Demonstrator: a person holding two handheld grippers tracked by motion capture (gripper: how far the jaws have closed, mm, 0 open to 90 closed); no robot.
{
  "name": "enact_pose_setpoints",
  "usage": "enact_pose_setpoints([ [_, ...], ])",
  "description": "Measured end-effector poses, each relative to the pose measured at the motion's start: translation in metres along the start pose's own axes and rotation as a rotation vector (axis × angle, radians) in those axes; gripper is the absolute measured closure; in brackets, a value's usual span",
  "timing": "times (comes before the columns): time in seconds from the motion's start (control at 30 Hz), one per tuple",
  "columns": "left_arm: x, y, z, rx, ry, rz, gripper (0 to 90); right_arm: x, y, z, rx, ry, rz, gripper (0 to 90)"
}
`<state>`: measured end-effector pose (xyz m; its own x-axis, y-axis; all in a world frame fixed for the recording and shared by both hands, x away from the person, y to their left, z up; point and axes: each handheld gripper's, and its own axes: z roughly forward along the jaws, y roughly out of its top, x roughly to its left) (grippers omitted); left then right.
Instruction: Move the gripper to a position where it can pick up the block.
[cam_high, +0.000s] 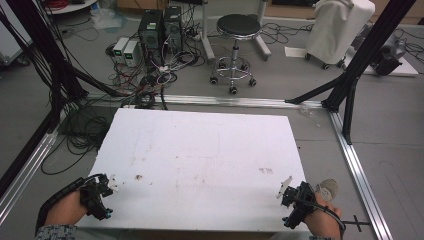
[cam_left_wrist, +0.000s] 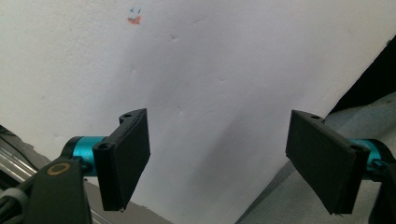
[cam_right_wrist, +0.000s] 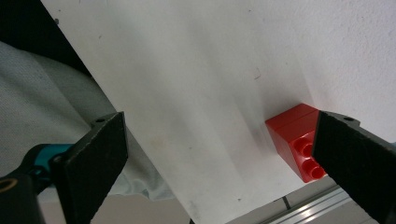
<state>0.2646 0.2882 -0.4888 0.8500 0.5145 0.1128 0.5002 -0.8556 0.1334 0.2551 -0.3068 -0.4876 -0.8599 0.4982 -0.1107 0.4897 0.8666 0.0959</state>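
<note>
While both grippers gape empty at the board's near corners: right gripper beside red brick; likely pick, centre jaws before closing; left gripper idle.

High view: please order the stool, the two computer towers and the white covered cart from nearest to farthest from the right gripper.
From the right gripper, at the table's near right corner:
1. Stool, beyond the table, centre.
2. White covered cart, far right; close to the stool's distance, so this order is uncertain.
3. Computer towers, far left of centre.
</note>
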Motion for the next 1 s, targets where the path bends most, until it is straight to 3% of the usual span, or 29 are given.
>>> enact_pose_setpoints([
  [0.57,0.0,0.0,-0.001,-0.006,0.004,-0.001,22.1,-0.001,-0.001,-0.001,-0.006,0.001,-0.014,3.4],
  [1.0,0.0,-0.002,-0.002,-0.014,0.007,-0.009,22.1,-0.014,-0.014,-0.007,-0.045,0.025,-0.055,3.4],
])
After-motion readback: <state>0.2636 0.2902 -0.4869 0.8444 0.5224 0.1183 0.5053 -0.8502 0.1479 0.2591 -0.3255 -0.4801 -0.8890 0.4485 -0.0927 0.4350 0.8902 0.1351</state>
